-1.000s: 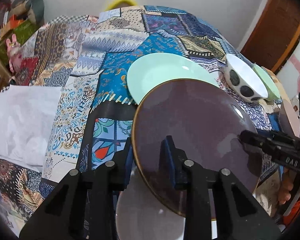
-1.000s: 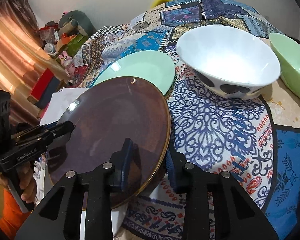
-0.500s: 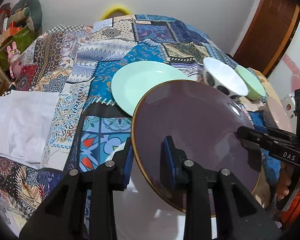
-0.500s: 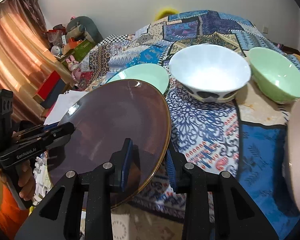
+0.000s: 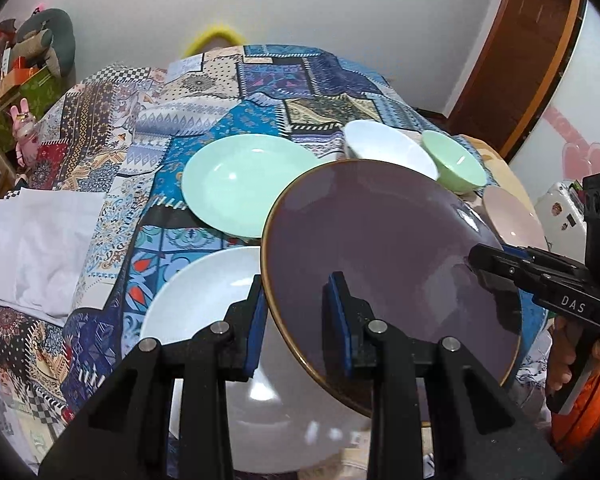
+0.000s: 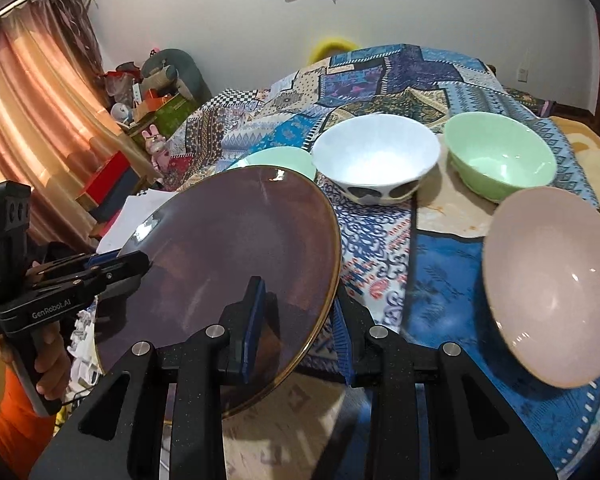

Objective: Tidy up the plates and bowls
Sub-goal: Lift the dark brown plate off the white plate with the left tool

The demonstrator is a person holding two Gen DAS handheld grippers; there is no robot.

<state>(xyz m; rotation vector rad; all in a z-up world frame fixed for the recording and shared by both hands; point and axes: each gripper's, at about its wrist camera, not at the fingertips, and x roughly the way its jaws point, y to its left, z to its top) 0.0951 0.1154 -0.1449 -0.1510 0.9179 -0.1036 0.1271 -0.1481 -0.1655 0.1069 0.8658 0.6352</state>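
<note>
A dark purple-brown plate (image 5: 388,256) with a gold rim hangs tilted above the table, held from opposite edges. My left gripper (image 5: 298,304) is shut on its left rim, and my right gripper (image 6: 300,312) is shut on its right rim (image 6: 328,280). Under it lies a white plate (image 5: 204,304). Beyond that sit a mint green plate (image 5: 240,184), a white bowl with dark spots (image 6: 376,160), a green bowl (image 6: 500,156) and a pink bowl (image 6: 552,288).
A patchwork cloth (image 5: 112,216) covers the table. A white folded cloth (image 5: 40,248) lies at its left edge. Shelves with toys and boxes (image 6: 148,116) and a curtain (image 6: 32,120) stand to the left, and a wooden door (image 5: 516,72) is at the right.
Both grippers have risen and drawn back with the dark plate between them. The white plate under it and the pink bowl have come into view.
</note>
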